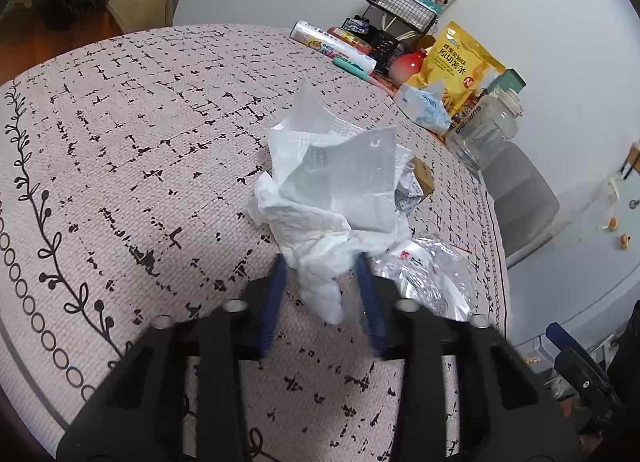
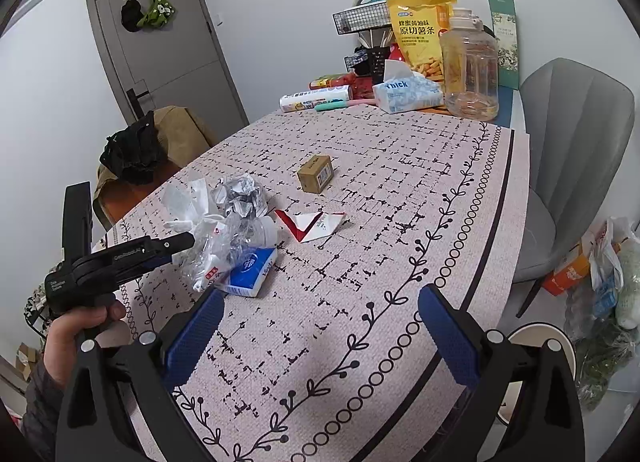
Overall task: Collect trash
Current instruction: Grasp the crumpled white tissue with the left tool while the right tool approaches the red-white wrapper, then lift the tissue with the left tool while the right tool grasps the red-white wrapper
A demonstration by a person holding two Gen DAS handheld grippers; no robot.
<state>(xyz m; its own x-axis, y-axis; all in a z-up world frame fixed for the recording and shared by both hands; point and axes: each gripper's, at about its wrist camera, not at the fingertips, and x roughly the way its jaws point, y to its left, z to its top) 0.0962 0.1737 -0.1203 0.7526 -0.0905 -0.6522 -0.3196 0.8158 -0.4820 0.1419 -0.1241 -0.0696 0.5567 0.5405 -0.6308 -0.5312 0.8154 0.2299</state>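
My left gripper (image 1: 320,260) is shut on a crumpled white tissue (image 1: 320,201), its blue pads pressing the lower end from both sides. A clear silvery wrapper (image 1: 428,278) lies just right of it. In the right wrist view, the left gripper (image 2: 186,241) reaches into the trash pile: the tissue (image 2: 188,197), a crumpled printed paper ball (image 2: 244,197), the clear wrapper (image 2: 224,246) and a blue tissue pack (image 2: 250,272). A red-and-white folded paper (image 2: 312,223) and a small cardboard box (image 2: 316,173) lie further in. My right gripper (image 2: 322,302) stands open over the tablecloth with nothing between its fingers.
At the table's far end stand a tissue box (image 2: 404,93), a yellow snack bag (image 2: 420,33), a clear jug (image 2: 470,69), a wire rack (image 2: 360,19) and a roll (image 2: 316,97). A grey chair (image 2: 572,149) and a white bin (image 2: 536,334) are right of the table (image 2: 400,262).
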